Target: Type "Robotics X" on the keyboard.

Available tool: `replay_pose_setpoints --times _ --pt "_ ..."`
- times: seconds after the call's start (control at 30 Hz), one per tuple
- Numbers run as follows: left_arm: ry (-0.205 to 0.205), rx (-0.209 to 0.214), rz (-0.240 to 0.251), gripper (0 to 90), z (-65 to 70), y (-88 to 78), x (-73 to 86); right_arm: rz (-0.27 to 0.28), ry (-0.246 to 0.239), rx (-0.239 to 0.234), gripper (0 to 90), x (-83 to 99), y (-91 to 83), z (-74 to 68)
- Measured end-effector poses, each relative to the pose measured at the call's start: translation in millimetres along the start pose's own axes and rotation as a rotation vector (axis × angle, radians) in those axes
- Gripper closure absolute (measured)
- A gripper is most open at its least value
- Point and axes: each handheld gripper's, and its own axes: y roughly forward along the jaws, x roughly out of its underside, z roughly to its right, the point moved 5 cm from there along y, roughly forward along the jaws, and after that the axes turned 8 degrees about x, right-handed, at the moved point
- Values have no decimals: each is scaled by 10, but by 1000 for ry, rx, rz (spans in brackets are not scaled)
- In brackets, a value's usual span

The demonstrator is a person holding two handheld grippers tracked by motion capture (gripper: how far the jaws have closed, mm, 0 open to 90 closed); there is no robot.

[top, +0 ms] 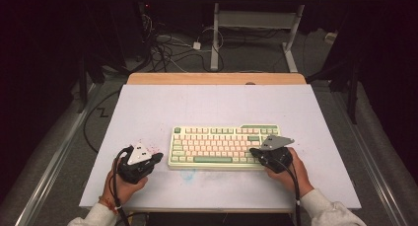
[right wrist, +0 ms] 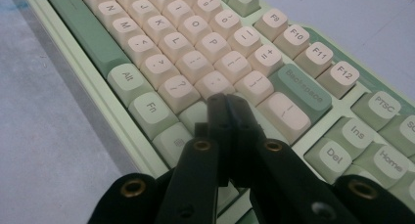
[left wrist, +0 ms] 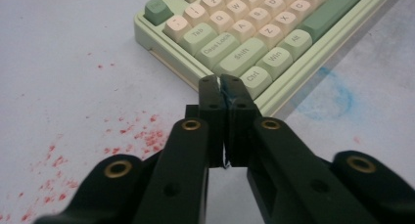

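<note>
Your keyboard [top: 224, 147] lies flat on the white table mat [top: 212, 107], a little toward your side of its centre, long edge facing you, so both hands can come at it from either end.

Your left gripper [top: 156, 158] sits just off the keyboard's 9 o'clock end, over the red-speckled patch [top: 145, 147] of mat. In the left gripper view its jaws are pressed together with nothing between them, tips aimed at the Ctrl key [left wrist: 255, 78] on the near left corner. Closed like that they make one narrow point, which reads as a poking tool rather than a clamp, probably readied to tap a single key without catching its neighbours.

Your right gripper [top: 254, 151] is over the keyboard's 3 o'clock end, your hand [top: 288, 171] resting behind it at the near edge. In the right gripper view its jaws are likewise shut on nothing, the joined tips low over the cream keys just at 7 o'clock from Backspace [right wrist: 301, 87]; whether they touch a keycap I cannot tell. The low, slanted hold likely keeps the tip steady above its row.

A blue smudge [top: 189, 174] marks the mat just in front of the keyboard.
</note>
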Motion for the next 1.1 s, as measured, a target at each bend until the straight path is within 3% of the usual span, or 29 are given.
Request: replay_pose_setpoints --times 0.23,0.5,0.8,1.1 --pt "1 14 -35 875 17 18 -61 1 -2 5 900 0 1 -5" --pt "34 41 -62 873 89 79 -240 5 -3 4 900 3 2 -5" --pt "102 81 -86 872 184 287 -505 5 -6 15 900 5 0 -13" --pt "124 104 -113 872 225 509 -654 3 -25 29 900 0 -1 -27"
